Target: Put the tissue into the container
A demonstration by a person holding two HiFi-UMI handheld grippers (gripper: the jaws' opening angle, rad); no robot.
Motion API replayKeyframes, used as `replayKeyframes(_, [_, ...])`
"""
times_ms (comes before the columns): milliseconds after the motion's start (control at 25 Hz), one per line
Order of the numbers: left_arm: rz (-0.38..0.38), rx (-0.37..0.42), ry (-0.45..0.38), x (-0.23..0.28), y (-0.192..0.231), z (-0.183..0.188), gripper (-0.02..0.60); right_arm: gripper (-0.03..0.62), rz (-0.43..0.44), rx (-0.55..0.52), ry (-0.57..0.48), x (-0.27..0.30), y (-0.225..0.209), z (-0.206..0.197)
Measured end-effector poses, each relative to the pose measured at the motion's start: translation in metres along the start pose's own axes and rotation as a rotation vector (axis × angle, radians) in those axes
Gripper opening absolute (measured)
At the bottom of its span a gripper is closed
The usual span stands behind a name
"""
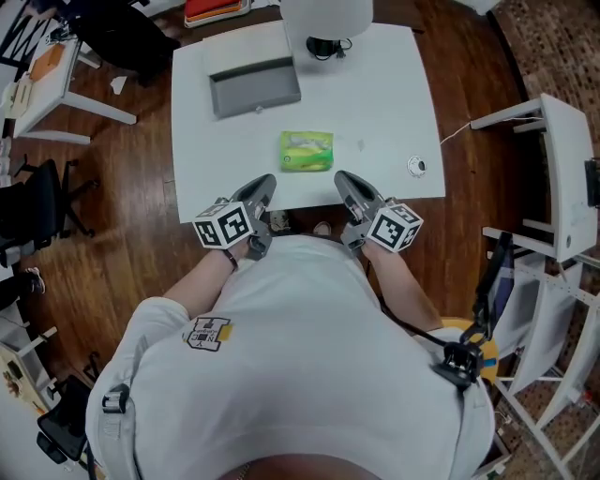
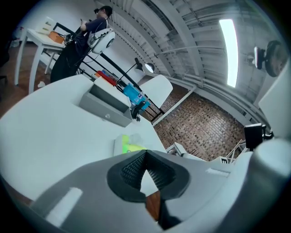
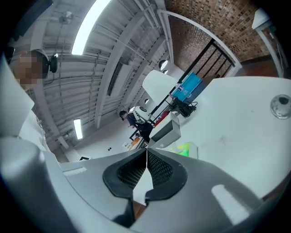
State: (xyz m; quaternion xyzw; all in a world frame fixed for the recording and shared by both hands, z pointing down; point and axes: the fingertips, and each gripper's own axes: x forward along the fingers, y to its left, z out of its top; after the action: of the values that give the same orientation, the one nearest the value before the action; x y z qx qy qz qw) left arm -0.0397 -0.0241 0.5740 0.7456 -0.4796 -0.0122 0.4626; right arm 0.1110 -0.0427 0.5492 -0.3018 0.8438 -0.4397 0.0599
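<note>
Left gripper: shut and empty; jaws met at the tips with nothing between them. It was held at the near table edge, left of centre.
Right gripper: shut and empty likewise. It was held at the near edge, right of centre.
Table: white top, grippers at its near edge.
Tissue: a green pack lying flat on the table near mid-width, just beyond the two grippers and between their lines. It was not in the container and nothing touched it.
Bearing from grippers: ahead and to the right of the left gripper; ahead and to the left of the right gripper.
Long axis: judged to run left to right across the table, square to the reach of both grippers, though the pack was only slightly longer than deep.
Nearer hand: close to even; the right gripper was judged marginally nearer.
Disc: small and round, right of the tissue, well apart from it.
Container: grey open tray, beyond the tissue and to its left, apart from it, on the left gripper's side.
White unit: rounded, at the far edge, right of the container.
Count: two grippers, one tissue, one container, one disc, one white unit.
Step in hand: judged the approach; no grasp had been made.
</note>
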Motion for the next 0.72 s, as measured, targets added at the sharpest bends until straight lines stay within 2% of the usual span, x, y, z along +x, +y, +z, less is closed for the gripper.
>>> replayKeyframes(120, [0.001,0.099,0.057,0.009,0.009,0.004,0.000,0.003,-0.025,-0.007,-0.005,0.009,-0.002,0.002])
replayKeyframes(200, [-0.003,0.242,0.118,0.018,0.014,0.007,0.000,0.003,-0.040,-0.011,-0.011,0.014,-0.002,0.003])
replayKeyframes(280, [-0.028,0.439,0.195,0.031,0.013,0.008,0.007,0.003,-0.057,-0.014,-0.011,0.018,-0.004,0.002])
replayKeyframes(360, [-0.059,0.671,0.290,0.046,0.010,0.003,0.114,0.003,-0.073,-0.020,-0.002,0.018,-0.007,-0.001])
replayKeyframes(480, [-0.101,1.059,0.454,0.069,0.007,-0.008,0.367,0.011,-0.127,-0.082,0.055,0.018,-0.017,-0.009])
replayKeyframes(520, [-0.117,1.169,0.500,0.076,0.007,-0.013,0.423,0.025,-0.155,-0.115,0.085,0.018,-0.023,-0.012])
replayKeyframes(600, [-0.148,1.330,0.575,0.088,0.008,-0.021,0.479,0.057,-0.209,-0.192,0.154,0.019,-0.033,-0.018])
replayKeyframes(720, [-0.174,1.464,0.679,0.104,0.016,-0.031,0.491,0.125,-0.277,-0.347,0.274,0.022,-0.048,-0.023])
